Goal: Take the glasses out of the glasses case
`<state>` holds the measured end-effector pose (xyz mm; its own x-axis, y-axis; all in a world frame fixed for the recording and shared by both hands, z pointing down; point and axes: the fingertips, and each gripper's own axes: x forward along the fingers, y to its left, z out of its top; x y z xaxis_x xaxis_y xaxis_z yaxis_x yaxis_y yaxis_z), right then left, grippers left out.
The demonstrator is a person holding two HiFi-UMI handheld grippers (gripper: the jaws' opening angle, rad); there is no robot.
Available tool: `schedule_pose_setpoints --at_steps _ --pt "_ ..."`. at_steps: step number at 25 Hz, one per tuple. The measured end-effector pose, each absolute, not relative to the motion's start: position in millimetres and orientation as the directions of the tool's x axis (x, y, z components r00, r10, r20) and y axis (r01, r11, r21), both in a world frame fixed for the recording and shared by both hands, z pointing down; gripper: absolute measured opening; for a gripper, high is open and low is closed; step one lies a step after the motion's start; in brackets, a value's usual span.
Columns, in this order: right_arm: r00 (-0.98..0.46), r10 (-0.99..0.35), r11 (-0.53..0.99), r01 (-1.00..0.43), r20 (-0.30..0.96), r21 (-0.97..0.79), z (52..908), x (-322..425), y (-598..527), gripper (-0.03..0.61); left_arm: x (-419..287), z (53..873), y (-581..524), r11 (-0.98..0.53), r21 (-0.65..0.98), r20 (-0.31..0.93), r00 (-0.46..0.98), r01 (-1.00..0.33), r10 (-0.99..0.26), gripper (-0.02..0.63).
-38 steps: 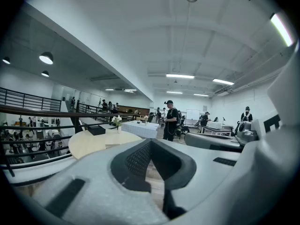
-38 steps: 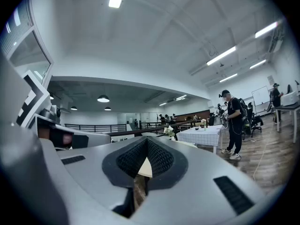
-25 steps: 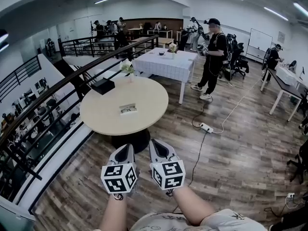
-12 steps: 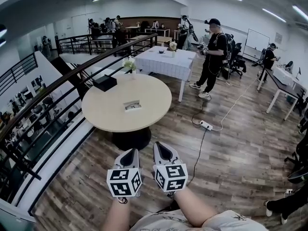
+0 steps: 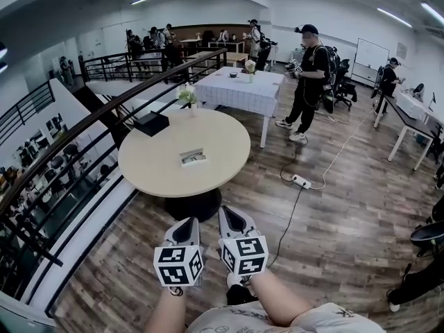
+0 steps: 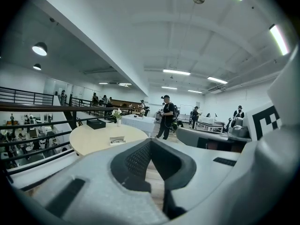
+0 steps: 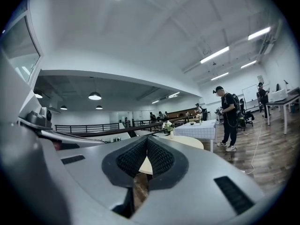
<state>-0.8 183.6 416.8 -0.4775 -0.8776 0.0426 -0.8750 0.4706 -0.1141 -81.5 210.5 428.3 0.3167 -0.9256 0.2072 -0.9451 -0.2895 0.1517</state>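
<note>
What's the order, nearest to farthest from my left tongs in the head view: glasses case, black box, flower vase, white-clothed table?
1. Small pale rectangular glasses case, middle of the round beige table, straight ahead of the left tongs.
2. Black rectangular box, table's far left edge.
3. Small vase of white flowers, table's far edge.
4. White-clothed rectangular table, beyond the round one.

No writing, number or brand can be read anywhere.

The left cube on the left tool and the right cube on the right tool carry black-and-white square marker patterns: blocks only, no letters or digits. A faint print on the person's shirt at the bottom edge is too small to read. The whiteboard by the far wall shows no legible marks, and the glasses case on the round surface bears nothing that can be made out.
</note>
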Motion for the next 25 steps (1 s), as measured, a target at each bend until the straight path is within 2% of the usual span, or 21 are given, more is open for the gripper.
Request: schedule_pose_setpoints --at_steps 10,25 --pt "-0.501 -0.865 0.493 -0.861 0.036 -0.126 410 -2 89 0.015 -84 426 118 -0.264 0.144 0.237 0.292 -0.954 -0.926 0.011" --pt "-0.52 -0.853 0.511 -0.848 0.041 -0.14 403 36 -56 0.015 -45 419 -37 -0.263 0.121 0.26 0.286 -0.957 -0.922 0.012"
